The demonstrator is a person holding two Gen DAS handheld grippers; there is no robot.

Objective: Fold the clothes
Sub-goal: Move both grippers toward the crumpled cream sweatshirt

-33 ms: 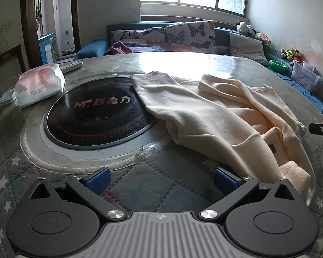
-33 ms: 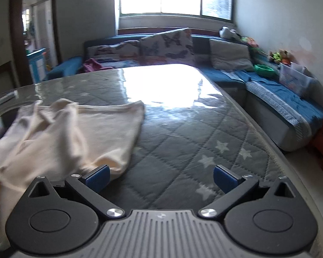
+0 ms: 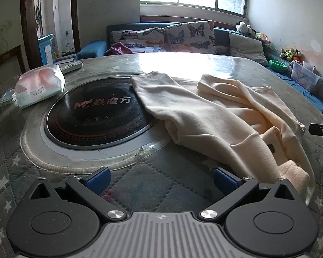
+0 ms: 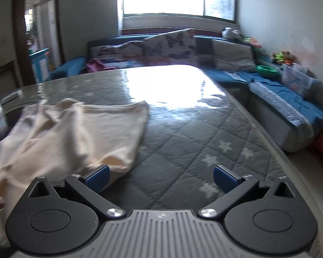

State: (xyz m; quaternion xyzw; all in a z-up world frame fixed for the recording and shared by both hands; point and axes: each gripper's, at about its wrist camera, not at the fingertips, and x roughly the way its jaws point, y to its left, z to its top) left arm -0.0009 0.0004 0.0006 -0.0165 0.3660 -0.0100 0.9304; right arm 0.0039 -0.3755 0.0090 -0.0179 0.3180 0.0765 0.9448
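A cream long-sleeved garment (image 3: 215, 120) lies crumpled on the quilted table, one part over the edge of the black round hob (image 3: 97, 116). My left gripper (image 3: 160, 178) is open and empty, low over the table, the garment just to its right. The garment also shows in the right wrist view (image 4: 75, 135), to the left. My right gripper (image 4: 160, 177) is open and empty, its left finger (image 4: 97, 177) at the garment's near edge. Part of the right gripper (image 3: 322, 130) shows at the right edge of the left wrist view.
A tissue pack (image 3: 39, 86) and a remote control (image 3: 72, 66) lie at the table's far left. The table edge (image 4: 275, 148) curves on the right. A blue sofa (image 4: 280, 99) with cushions lines the far and right walls.
The right wrist view has shifted slightly and is blurred with motion; the garment's near edge now lies closer to the right gripper's left finger. The left view is unchanged.
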